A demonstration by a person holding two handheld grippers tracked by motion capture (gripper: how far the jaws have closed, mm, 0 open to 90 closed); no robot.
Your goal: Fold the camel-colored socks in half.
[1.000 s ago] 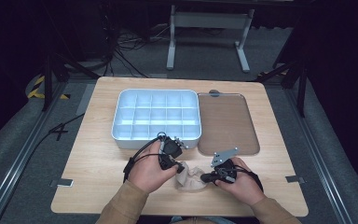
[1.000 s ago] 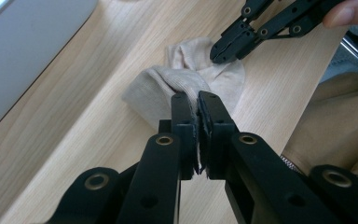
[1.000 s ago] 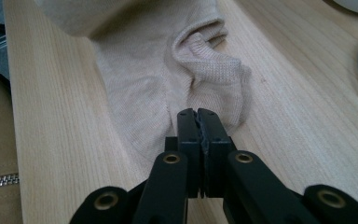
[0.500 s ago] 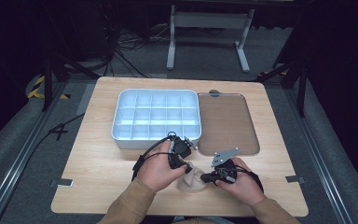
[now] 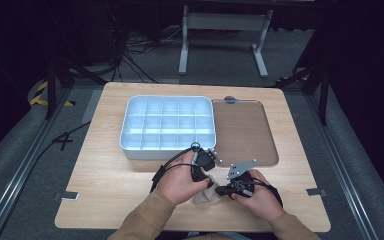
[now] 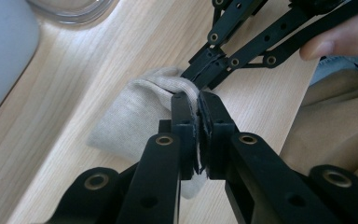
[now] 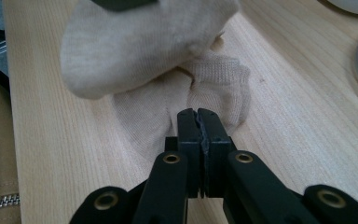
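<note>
A beige sock [image 5: 206, 198] lies near the front edge of the wooden table [image 5: 105, 180]. My left gripper [image 5: 209, 183] is shut on a fold of the sock [image 6: 135, 116], and cloth shows between its jaws at the left gripper [image 6: 198, 100]. That part of the sock [image 7: 149, 46] hangs raised and doubled over the rest. My right gripper [image 7: 198, 114] is shut on the ribbed edge of the flat part, which stays on the wood. In the high view the right gripper [image 5: 220, 191] sits just right of the left one, their tips almost touching. The right gripper [image 6: 192, 77] pinches the far side.
A white tray with several compartments [image 5: 167, 148] stands at mid table, just behind the hands. A clear brownish lid [image 5: 245, 132] lies to its right. The table's front edge and the person's tan sleeves [image 5: 145, 220] are close behind the sock.
The left hand has moved right with its end of the sock, closer to the right gripper. The right hand has stayed where it was.
</note>
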